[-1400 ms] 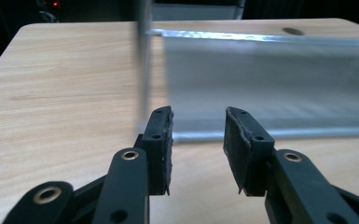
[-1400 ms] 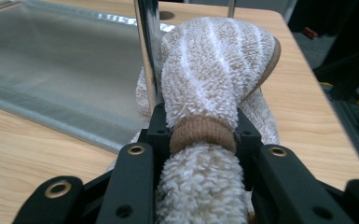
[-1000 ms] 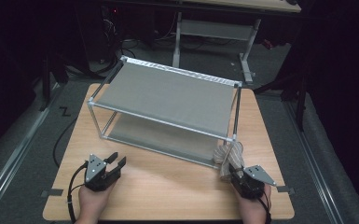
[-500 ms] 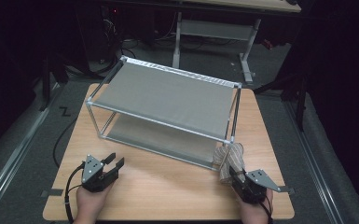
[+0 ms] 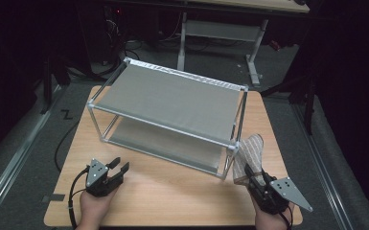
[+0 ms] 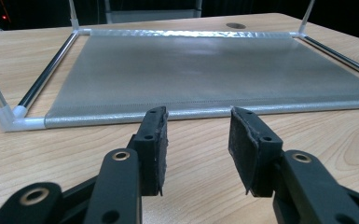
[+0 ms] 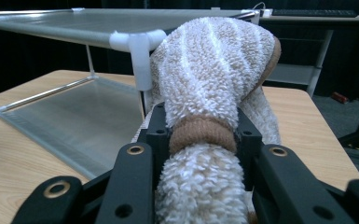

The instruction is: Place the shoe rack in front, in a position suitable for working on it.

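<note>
A two-tier rack (image 5: 172, 98) with grey fabric shelves and a thin metal frame stands on the wooden table (image 5: 172, 191). My right gripper (image 5: 251, 175) is shut on a rolled beige-and-white striped towel (image 5: 249, 151), which stands up beside the rack's front right post. In the right gripper view the towel (image 7: 210, 74) bulges above the jaws of the right gripper (image 7: 200, 126), level with the rack's top corner (image 7: 140, 42). My left gripper (image 5: 117, 165) rests low at the front left, open and empty. In the left gripper view, the left gripper (image 6: 198, 140) faces the lower shelf (image 6: 205, 70).
Bare tabletop stretches between the two hands in front of the rack. Behind the table stands a white desk frame (image 5: 220, 28) on the grey floor. A cable (image 5: 62, 143) trails off the table's left edge.
My right gripper has lifted the towel upward and slightly to the right, beside the rack's front right post. The left gripper has stayed in place.
</note>
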The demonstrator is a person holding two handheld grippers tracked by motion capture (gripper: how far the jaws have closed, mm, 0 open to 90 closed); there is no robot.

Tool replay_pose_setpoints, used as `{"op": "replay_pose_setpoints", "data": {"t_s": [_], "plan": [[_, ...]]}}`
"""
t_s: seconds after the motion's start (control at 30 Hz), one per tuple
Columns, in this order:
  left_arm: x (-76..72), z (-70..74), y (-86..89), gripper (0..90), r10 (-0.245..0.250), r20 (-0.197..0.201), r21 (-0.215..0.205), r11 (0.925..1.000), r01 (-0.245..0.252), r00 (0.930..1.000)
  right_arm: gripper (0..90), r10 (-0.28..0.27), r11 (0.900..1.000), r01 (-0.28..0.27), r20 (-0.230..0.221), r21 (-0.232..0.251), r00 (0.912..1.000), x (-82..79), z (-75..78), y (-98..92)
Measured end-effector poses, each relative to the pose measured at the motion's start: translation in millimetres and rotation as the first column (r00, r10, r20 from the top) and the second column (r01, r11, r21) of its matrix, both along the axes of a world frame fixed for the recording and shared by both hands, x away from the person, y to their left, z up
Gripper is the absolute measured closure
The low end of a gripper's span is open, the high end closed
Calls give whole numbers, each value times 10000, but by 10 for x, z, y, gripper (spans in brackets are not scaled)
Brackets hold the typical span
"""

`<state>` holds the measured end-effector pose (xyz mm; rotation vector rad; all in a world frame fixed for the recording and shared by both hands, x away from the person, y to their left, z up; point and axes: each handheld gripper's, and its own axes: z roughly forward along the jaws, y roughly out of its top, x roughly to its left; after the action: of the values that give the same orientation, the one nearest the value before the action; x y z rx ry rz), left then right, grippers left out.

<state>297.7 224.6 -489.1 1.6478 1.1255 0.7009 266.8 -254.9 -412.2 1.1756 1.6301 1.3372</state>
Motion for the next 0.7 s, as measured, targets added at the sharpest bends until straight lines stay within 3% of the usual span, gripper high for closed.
{"op": "replay_pose_setpoints", "data": {"t_s": [0.1, 0.4, 0.53, 0.7], "plan": [[2, -6, -3, 571, 9, -39, -17, 10000, -9, 10000, 680, 40, 10000, -40, -46, -30, 10000, 8, -20, 5], [-17, 8, -21, 569, -57, -7, -69, 10000, 57, 10000, 681, 9, 9993, -47, -982, -383, 9952, 89, -249, 9], [-28, 23, -15, 569, -71, 39, -106, 9999, 71, 10000, 680, 5, 9983, -95, -1566, -568, 9877, 142, -371, 11], [-38, 42, 8, 569, -72, 103, -157, 9998, 74, 9999, 680, -29, 9957, -191, -2375, -906, 9714, 232, -545, 29]]}}
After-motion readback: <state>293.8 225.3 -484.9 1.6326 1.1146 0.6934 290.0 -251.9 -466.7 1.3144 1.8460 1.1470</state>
